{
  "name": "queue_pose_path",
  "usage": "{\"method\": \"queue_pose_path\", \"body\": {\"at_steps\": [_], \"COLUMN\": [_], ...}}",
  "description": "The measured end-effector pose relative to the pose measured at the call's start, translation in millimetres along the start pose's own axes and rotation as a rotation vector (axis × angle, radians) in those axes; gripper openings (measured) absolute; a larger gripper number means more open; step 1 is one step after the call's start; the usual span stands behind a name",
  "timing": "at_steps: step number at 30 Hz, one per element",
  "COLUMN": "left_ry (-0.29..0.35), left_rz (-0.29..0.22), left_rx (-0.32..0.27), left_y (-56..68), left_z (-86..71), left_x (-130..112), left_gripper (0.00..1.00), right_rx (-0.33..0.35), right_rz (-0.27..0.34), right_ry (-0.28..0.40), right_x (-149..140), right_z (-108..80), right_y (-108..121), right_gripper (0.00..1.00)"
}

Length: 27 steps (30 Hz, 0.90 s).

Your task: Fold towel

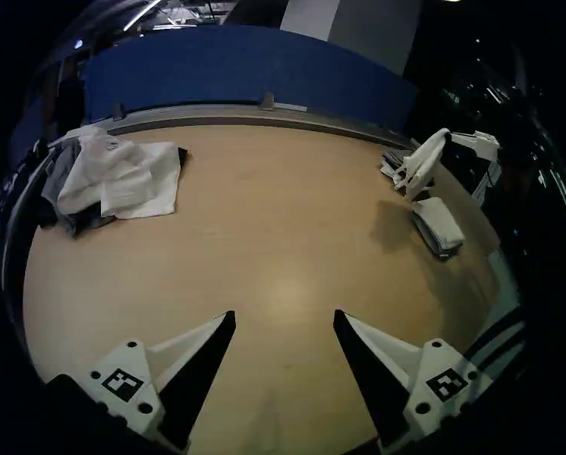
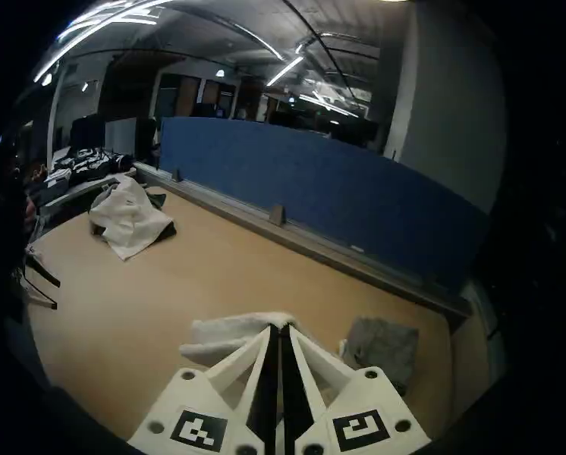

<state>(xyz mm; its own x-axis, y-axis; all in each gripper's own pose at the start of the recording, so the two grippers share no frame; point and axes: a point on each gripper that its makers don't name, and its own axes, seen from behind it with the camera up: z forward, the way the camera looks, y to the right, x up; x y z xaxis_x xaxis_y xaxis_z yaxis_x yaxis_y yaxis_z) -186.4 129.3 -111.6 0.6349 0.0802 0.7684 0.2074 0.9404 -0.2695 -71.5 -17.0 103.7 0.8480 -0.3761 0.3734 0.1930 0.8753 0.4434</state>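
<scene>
The wooden bench (image 1: 283, 212) stretches ahead of the left tool (image 1: 284, 322), which is released, fingers wide apart. A loose heap of towels (image 1: 124, 178) lies far ahead to its left. The right tool (image 2: 281, 327) is clenched, tips against a folded white towel (image 2: 222, 337); a grey cloth (image 2: 382, 345) lies just right.

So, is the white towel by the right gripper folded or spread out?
Folded. The towel lies as a small compact bundle with layered edges on the table, just beyond the shut fingers of the right gripper.
</scene>
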Motion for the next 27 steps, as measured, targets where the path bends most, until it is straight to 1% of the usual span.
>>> {"method": "queue_pose_path", "body": {"at_steps": [14,20,27], "left_ry": [-0.011,-0.015,-0.019], "left_rz": [0.004,0.01,0.013], "left_rx": [0.013,0.015,0.014], "left_y": [4.3,8.7,13.9], "left_z": [4.0,6.4,8.2], "left_x": [-1,0,1], "left_gripper": [0.96,0.96,0.96], "right_rx": [-0.05,-0.059,-0.06], "right_rz": [0.006,0.014,0.015], "right_ry": [-0.024,-0.037,-0.059], "right_x": [-20,-32,-45], "right_z": [3.7,6.2,9.3], "right_y": [50,63,68], "right_gripper": [0.02,0.02,0.02]}}
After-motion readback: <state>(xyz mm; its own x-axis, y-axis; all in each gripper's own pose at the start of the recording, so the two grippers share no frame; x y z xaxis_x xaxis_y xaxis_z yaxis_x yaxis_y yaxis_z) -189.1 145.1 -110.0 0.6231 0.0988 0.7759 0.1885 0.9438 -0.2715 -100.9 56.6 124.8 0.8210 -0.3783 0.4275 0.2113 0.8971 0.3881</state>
